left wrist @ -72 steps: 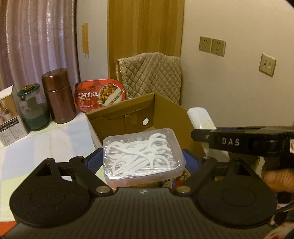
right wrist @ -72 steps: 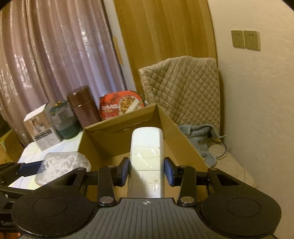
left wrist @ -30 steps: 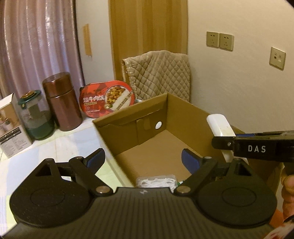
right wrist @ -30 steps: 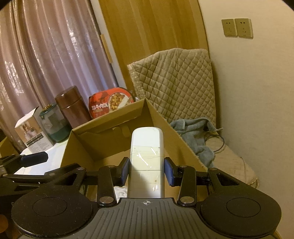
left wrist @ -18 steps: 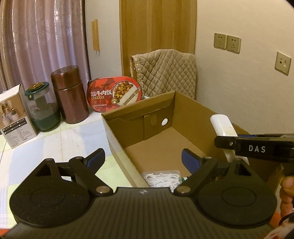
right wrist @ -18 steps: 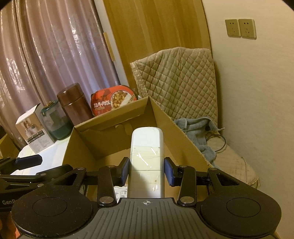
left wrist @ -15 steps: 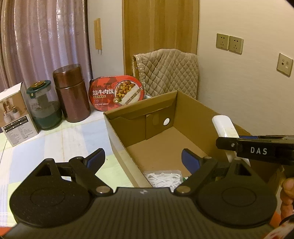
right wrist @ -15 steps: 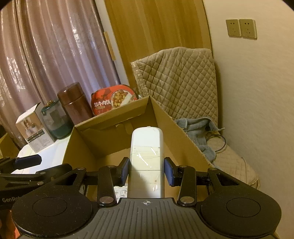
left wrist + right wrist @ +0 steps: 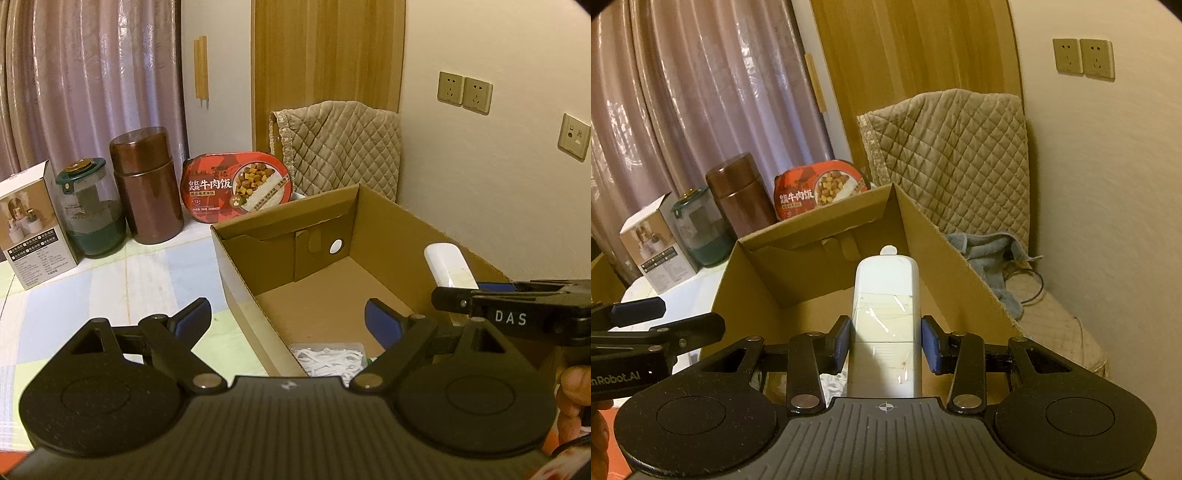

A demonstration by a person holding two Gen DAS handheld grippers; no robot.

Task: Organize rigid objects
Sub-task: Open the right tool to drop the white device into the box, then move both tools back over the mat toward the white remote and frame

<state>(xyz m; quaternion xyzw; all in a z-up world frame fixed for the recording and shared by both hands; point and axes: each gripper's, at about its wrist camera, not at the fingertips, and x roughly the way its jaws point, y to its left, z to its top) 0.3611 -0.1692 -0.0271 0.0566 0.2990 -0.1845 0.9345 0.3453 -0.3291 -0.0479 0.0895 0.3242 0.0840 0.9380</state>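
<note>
Over the checked table (image 9: 110,280), the left gripper (image 9: 288,317) gapes empty above the cardboard box's (image 9: 243,266) near-left rim, floss-pick case (image 9: 328,356) inside, while the right gripper (image 9: 885,345) clamps a white remote (image 9: 885,295) above the bare box floor.

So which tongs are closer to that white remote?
Right. The right tongs are shut on the remote over the box; the left tongs stand open and empty beside it, apart.
</note>
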